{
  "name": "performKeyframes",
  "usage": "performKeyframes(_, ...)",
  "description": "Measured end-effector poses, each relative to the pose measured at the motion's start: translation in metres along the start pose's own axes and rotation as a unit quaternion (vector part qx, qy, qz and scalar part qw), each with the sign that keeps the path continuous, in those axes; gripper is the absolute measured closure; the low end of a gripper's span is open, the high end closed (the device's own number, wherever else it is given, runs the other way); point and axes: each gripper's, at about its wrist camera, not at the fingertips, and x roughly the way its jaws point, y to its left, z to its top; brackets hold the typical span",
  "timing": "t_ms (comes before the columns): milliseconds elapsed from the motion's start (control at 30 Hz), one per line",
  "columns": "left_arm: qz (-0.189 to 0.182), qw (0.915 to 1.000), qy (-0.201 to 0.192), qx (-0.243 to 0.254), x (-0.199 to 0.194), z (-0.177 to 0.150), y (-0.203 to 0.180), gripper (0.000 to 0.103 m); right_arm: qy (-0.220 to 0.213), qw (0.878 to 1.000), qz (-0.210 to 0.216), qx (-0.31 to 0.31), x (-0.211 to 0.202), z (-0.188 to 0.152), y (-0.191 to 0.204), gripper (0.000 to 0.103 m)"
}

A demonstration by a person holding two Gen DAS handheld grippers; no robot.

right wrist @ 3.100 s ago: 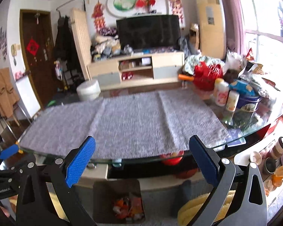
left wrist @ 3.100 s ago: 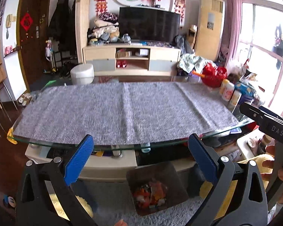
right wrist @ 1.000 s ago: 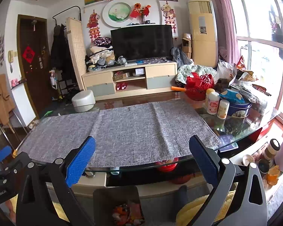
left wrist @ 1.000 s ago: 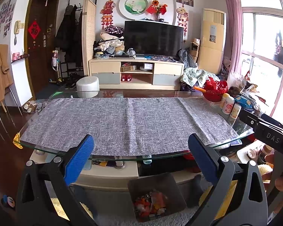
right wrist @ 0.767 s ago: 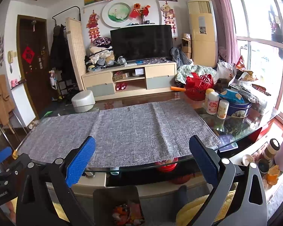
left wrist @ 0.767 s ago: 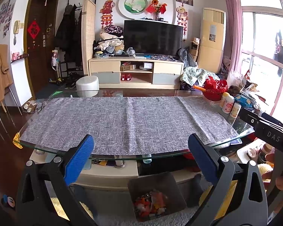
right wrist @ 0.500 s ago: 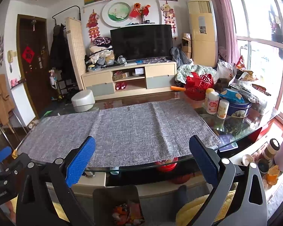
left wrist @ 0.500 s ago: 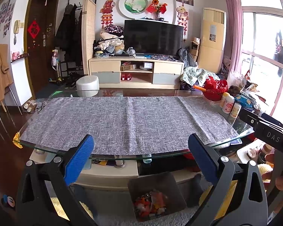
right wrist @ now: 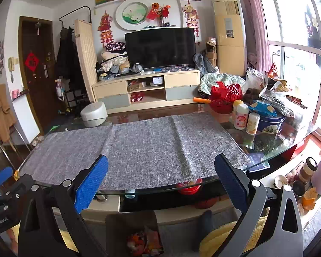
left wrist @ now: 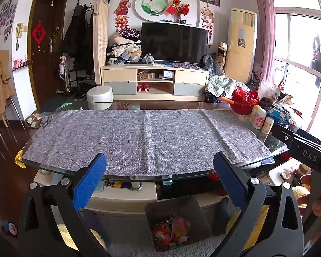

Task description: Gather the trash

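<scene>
Hovering side by side before the glass surface [left wrist: 53,168], the left gripper [left wrist: 160,177] and right gripper [right wrist: 161,180] gape wide and empty above the trash bin [left wrist: 177,222] on the floor

The grey cloth [left wrist: 143,139] across the glass worktop [left wrist: 265,156] lies bare, giving open passage over its whole middle. Bottles [right wrist: 244,117], a blue tin [right wrist: 269,124] and a red basket [right wrist: 224,98] crowd the right end. Below the near edge, the bin [left wrist: 177,220] sits open-topped on the floor, reachable from above.
</scene>
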Motion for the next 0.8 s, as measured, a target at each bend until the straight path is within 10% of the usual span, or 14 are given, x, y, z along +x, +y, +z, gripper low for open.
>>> performKeyframes(800,0.001,1.0000,0.000,-0.001,-0.0007,-0.0003,-0.0003,0.008,0.002,1.000,-0.002,0.001,0.0007,-0.0034,0.0002,0.003)
